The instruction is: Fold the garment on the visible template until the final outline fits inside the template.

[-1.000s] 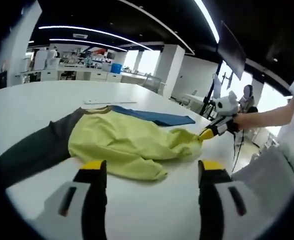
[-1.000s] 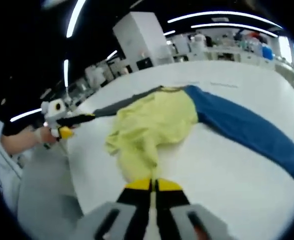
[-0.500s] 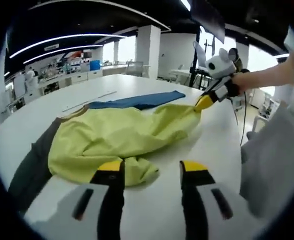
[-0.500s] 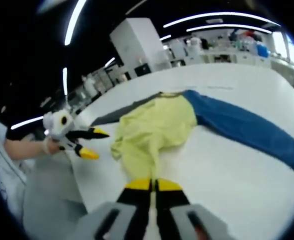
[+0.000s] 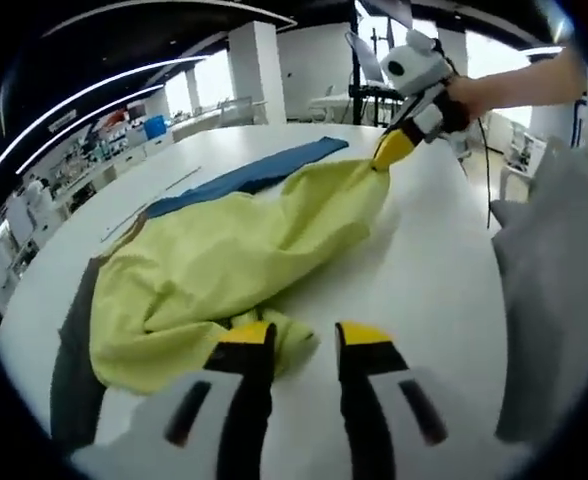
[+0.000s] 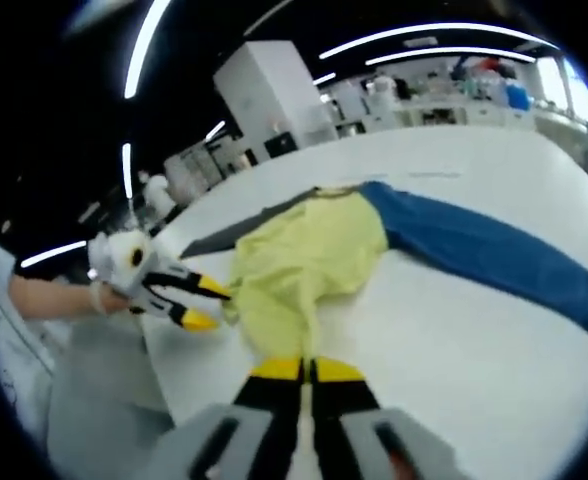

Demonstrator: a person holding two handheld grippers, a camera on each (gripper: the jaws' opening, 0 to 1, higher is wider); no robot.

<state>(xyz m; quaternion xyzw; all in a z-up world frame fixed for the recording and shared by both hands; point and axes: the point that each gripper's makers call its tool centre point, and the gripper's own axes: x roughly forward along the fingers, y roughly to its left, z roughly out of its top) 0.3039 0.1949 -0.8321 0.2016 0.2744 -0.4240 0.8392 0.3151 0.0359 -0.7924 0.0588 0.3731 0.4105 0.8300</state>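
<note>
A garment with a yellow body (image 5: 224,250), a blue sleeve (image 5: 264,170) and a dark grey sleeve (image 5: 72,350) lies on the white table (image 5: 424,270). My left gripper (image 5: 306,338) is open at the near bunched hem, and some yellow fabric lies by its left jaw. My right gripper (image 5: 384,158) is shut on the far hem corner and holds it stretched above the table. In the right gripper view, my right gripper (image 6: 305,370) pinches the yellow body (image 6: 309,250). There my left gripper (image 6: 206,305) is open beside the hem, and the blue sleeve (image 6: 484,250) points right.
A thin pale strip (image 5: 149,195) lies on the table beyond the garment. A person's hand (image 5: 494,90) and grey-clad leg (image 5: 559,300) are at the table's right edge. Benches and shelves (image 6: 444,90) stand far behind.
My left gripper has come up to the bunched hem and its jaws have narrowed. My right gripper has kept its hold and drawn the hem corner out straighter.
</note>
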